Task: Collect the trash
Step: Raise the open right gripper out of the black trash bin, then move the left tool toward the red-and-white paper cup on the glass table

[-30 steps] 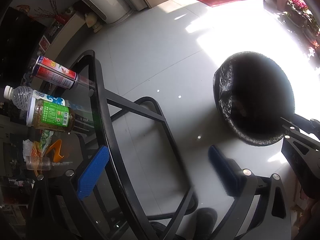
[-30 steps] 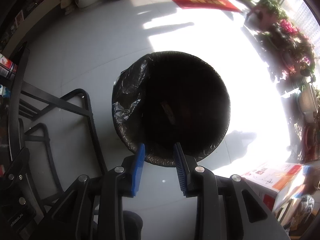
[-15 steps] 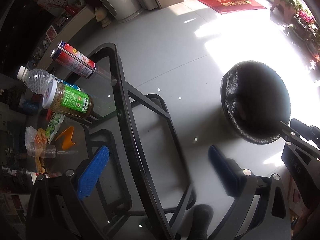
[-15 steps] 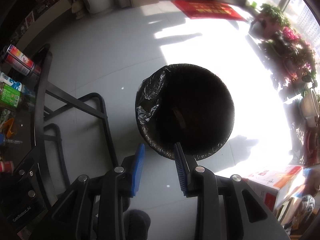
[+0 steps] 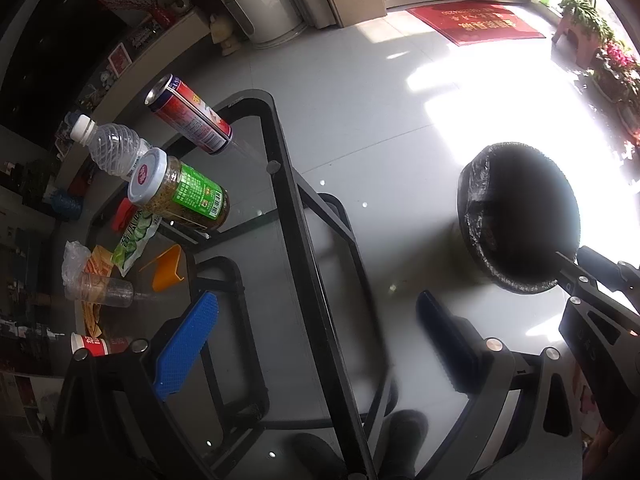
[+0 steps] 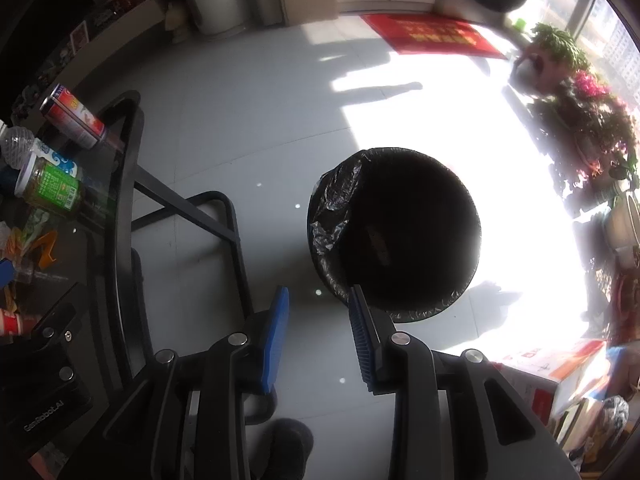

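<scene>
The left gripper (image 5: 316, 340) hangs above the glass table (image 5: 276, 152) edge, its jaws spread wide and empty. The right gripper (image 6: 318, 332) is part open, empty, near the trash bin (image 6: 332, 216) on the floor. Both have risen since a second ago: the bin looks smaller, and the can (image 5: 188, 114), bottle (image 5: 108, 148) and jar (image 5: 180, 192) show more fully.

Legible text: the left gripper's body (image 6: 44, 396), showing at the lower left of the right wrist view, is bearing "GenRobot.AI" in pale letters. The red doormat (image 5: 476, 26) is carrying gold characters, upside down and too small to read. The jar's green label (image 5: 196, 194) is showing a barcode; its print is unreadable.
</scene>
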`<state>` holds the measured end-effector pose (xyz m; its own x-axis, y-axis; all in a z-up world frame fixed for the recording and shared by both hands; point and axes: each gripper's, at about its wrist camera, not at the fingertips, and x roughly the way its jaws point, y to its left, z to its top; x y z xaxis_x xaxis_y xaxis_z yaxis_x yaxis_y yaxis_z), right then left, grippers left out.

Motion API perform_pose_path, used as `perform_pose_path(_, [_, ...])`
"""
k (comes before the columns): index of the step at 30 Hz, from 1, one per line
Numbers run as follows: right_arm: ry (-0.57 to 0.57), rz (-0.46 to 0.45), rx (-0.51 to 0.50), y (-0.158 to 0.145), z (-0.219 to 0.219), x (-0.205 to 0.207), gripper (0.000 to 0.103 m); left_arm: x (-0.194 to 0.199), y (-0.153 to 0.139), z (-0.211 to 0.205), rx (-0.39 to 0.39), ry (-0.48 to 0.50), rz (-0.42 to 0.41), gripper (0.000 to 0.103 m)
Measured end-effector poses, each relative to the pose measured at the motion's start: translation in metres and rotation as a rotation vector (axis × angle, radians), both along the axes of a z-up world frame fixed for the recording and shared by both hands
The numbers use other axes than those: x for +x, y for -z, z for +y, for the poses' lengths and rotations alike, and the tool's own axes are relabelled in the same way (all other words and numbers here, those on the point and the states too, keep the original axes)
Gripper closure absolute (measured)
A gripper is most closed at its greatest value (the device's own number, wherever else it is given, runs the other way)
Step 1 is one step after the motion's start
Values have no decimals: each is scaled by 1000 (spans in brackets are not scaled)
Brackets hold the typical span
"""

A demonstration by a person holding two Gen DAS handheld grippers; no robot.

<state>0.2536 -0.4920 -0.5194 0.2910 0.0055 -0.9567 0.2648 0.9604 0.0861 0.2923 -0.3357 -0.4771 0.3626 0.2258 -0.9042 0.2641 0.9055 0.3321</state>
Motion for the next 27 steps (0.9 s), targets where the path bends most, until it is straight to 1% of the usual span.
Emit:
perform_pose_path(9, [-33,-32,-10,-23,32,-5,73,-3,-16,34,-5,-50,-15,6])
perform_pose_path(14, [-60,-49,4,-34,52,-8,73,-5,-22,54,-4,-78,-23,6])
perform_pose_path(21, [-114,-68,19,-47,82,-10,73,-8,-34,79,-18,-110,-32,6])
perform_pose_path(27, [-161,-77,29,-55,108,-9,73,-9,-38,107,-15,-152,-34,6])
